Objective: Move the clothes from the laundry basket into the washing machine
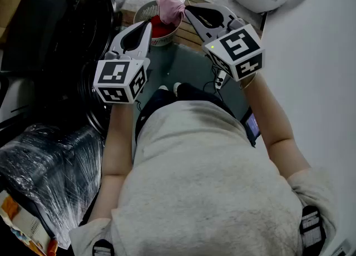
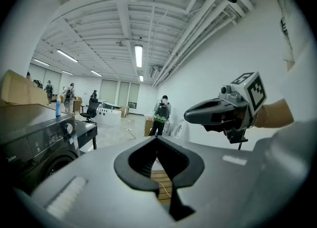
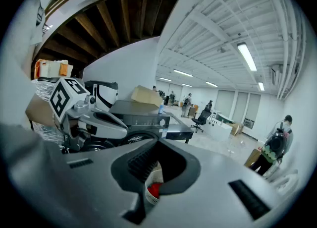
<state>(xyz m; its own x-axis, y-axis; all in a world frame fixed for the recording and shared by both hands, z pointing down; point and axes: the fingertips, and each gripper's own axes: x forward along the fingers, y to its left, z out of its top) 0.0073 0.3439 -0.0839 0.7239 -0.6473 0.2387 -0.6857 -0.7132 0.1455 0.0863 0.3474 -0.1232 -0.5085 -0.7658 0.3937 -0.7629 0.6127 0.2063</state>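
Head view: pale round perforated laundry basket sits on the floor ahead of the person, holding a crumpled pink cloth and a red cloth. The black front-loading washing machine stands to the basket's left. The left gripper has its tip over the basket's near rim by the red cloth. The right gripper has its tip just beside the pink cloth - contact can't be told.

Left gripper view: the left gripper has its jaws pressed together with nothing between them. The right gripper hangs off to the right, the washing machine is low on the left.

Right gripper view: the right gripper also has its jaws together and holds nothing - the laundry basket and red cloth show below, through the gap behind the tips. The left gripper is on the left, the washing machine beyond it.
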